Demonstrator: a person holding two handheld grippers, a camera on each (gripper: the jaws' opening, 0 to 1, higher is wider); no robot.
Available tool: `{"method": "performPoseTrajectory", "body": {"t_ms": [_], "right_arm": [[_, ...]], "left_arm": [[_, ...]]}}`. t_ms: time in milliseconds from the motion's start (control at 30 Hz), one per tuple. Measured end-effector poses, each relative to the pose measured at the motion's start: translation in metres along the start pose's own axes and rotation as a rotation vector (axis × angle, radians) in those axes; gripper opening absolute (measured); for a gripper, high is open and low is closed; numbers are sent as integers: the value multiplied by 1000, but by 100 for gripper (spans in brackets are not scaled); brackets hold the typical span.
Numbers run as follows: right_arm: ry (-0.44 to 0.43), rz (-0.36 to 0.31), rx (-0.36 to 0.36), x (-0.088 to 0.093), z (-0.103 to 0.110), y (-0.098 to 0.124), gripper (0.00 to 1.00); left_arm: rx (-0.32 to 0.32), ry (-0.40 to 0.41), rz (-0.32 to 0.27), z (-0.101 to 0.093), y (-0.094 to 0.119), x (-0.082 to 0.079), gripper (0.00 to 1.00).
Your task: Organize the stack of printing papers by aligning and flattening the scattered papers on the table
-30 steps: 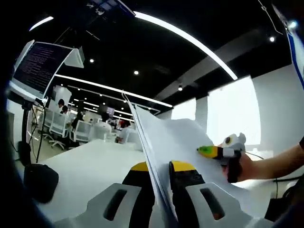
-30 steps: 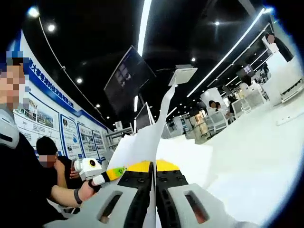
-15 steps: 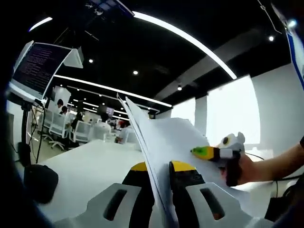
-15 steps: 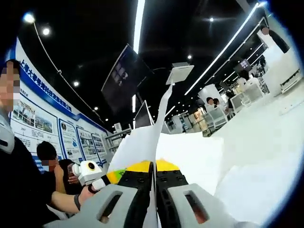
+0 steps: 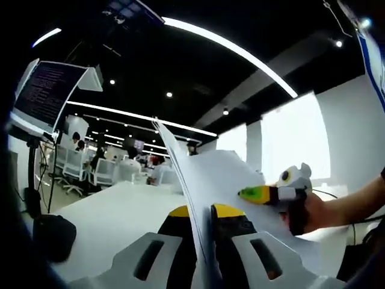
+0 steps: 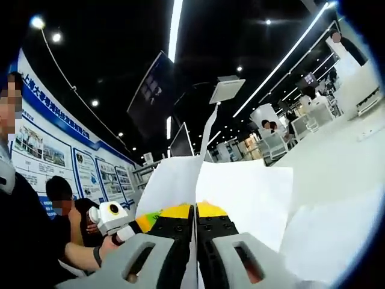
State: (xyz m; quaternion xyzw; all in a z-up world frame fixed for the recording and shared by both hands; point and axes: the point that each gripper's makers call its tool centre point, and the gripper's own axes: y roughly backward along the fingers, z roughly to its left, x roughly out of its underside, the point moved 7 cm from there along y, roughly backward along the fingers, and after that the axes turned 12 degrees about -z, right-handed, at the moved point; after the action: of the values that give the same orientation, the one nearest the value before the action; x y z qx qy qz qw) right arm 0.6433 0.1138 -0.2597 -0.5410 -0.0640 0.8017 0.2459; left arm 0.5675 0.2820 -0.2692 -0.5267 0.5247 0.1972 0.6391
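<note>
Both grippers, left (image 5: 203,212) and right (image 6: 195,211), are clamped on the papers (image 5: 210,174), held upright over the table (image 5: 114,211). Best bet is probably tapping the bottom edge down squarely, grips even, so sheets line up.

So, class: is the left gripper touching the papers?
Touching. In the left gripper view, the papers run edge-on down between the left gripper's two fingers, which are closed on them with no gap.
</note>
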Motion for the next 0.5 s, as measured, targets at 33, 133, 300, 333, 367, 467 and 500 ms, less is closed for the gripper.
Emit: {"method": "performPoseTrajectory", "body": {"t_ms": [33, 133, 300, 333, 367, 467, 500], "right_arm": [[-1, 0, 1, 0, 0, 0, 0], [9, 4, 3, 1, 2, -1, 7], [47, 23, 5, 3, 3, -1, 16], [52, 26, 5, 3, 3, -1, 17], [55, 28, 5, 4, 3, -1, 20], [60, 32, 20, 3, 2, -1, 29], [66, 36, 30, 3, 1, -1, 31]], "left_arm": [[-1, -1, -1, 0, 0, 0, 11], [1, -10, -4, 0, 0, -1, 9], [0, -14, -6, 0, 0, -1, 9], [0, -15, -6, 0, 0, -1, 9], [-1, -16, -7, 0, 0, -1, 8], [-3, -19, -8, 0, 0, -2, 8], [-4, -19, -9, 1, 1, -2, 8]]}}
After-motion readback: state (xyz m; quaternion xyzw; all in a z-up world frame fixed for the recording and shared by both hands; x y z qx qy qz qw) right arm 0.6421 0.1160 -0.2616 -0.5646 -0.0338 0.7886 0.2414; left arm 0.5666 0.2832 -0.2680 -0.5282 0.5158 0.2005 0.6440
